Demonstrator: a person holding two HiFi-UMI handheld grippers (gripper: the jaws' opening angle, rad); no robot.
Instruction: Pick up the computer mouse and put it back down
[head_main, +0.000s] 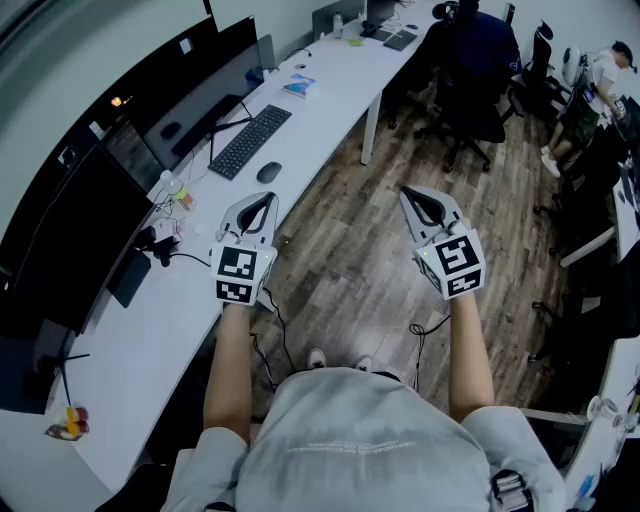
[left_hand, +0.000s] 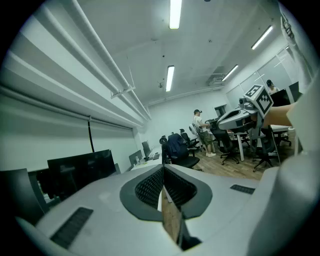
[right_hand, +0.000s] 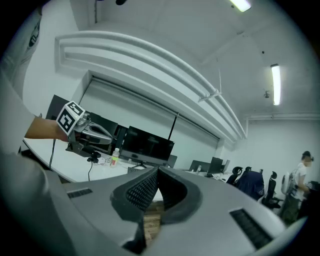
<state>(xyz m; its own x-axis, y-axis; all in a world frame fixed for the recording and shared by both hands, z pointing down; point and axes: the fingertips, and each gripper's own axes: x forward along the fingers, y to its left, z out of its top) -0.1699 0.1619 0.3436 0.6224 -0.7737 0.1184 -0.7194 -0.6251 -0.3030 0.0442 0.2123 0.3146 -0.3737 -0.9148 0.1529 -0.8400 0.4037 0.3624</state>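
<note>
The dark computer mouse (head_main: 269, 172) lies on the long white desk (head_main: 330, 90), just this side of a black keyboard (head_main: 250, 140). My left gripper (head_main: 265, 199) hovers at the desk's edge a short way short of the mouse, its jaws shut with nothing in them. My right gripper (head_main: 410, 194) is held out over the wooden floor, well to the right of the desk, also shut and holding nothing. In the left gripper view the ribbed pads (left_hand: 152, 186) meet in a point. The right gripper view shows its own pads (right_hand: 142, 190) pressed together as well.
Dark monitors (head_main: 190, 95) line the desk's back edge, with a small bottle (head_main: 172, 185) and cables beside them. A book (head_main: 298, 86) lies farther along the desk. Black office chairs (head_main: 470, 70) stand on the wood floor (head_main: 350, 260). A person (head_main: 595, 90) is at the far right.
</note>
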